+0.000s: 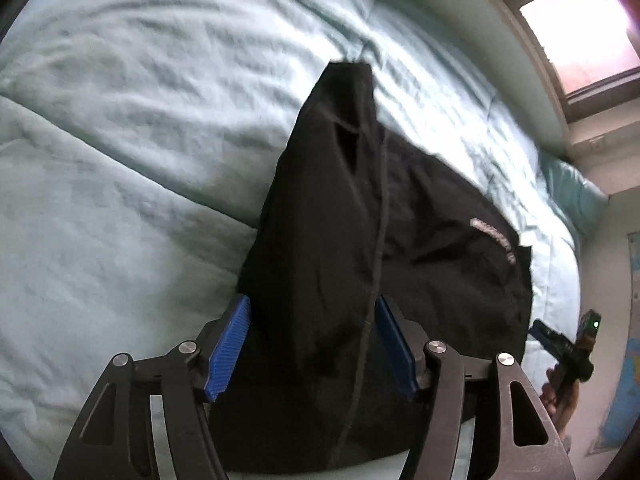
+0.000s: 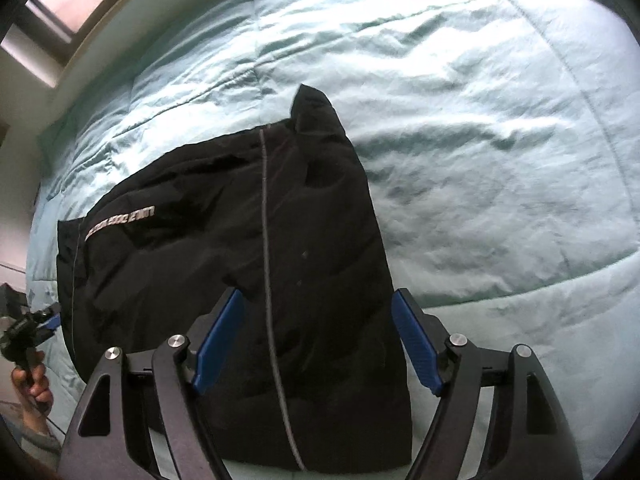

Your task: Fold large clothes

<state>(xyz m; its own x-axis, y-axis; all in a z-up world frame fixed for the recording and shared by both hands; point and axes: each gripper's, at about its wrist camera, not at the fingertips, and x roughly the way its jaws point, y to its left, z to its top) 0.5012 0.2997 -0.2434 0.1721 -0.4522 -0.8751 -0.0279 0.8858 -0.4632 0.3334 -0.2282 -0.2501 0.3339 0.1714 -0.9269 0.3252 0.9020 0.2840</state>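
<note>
Left wrist view: the left gripper (image 1: 314,344) hangs over the black jacket (image 1: 360,240) with its blue pads spread wide and nothing pinched between them; the cloth lies below the fingers, not in them. From here the likely slip is a shallow bite. If the jaws shut on the top layer only, the sleeve or panel under it would stay on the duvet (image 1: 120,160) and the fold would come out skewed. The jacket is dark, puffy and creased, with a narrow end pointing to the far side of the bed and a pale printed strip toward the right. The right gripper (image 1: 560,340) shows small at the right edge; I cannot tell its opening here.

Right wrist view: the right gripper (image 2: 316,344) also stands wide open and empty over the jacket (image 2: 240,220). A grey cord or zip line (image 2: 266,240) runs lengthwise and could snag a finger. The jacket lies toward the near left part of the duvet (image 2: 480,140), already partly doubled over.
</note>
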